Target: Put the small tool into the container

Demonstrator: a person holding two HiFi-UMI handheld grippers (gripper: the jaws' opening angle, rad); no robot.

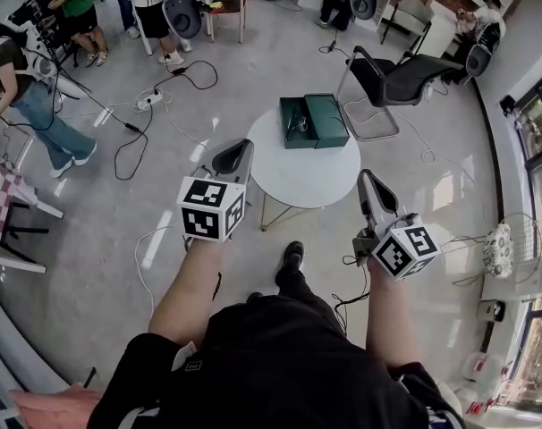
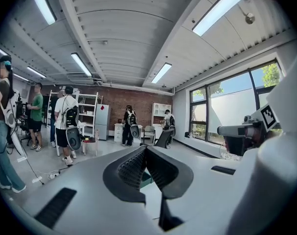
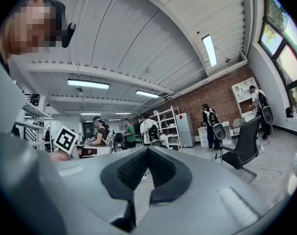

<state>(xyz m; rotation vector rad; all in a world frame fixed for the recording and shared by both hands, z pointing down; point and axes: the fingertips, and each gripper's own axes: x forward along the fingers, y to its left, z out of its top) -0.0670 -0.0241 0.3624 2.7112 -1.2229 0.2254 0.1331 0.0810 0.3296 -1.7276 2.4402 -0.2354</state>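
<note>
While left claw (image 1: 241,148) and right claw (image 1: 368,182) hang clenched, empty, short of the worktop (image 1: 307,179), open one early for the small tool (image 1: 297,127), apparently lying in the open green box (image 1: 326,119).

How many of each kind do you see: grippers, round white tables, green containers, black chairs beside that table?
Grippers: 2 (left gripper, right gripper)
Round white table: 1
Green container: 1
Black chair: 1
Total: 5

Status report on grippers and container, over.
Left gripper, right gripper: jaws shut, empty. Green case open on round table. Tool not made out. Path looks open.
</note>
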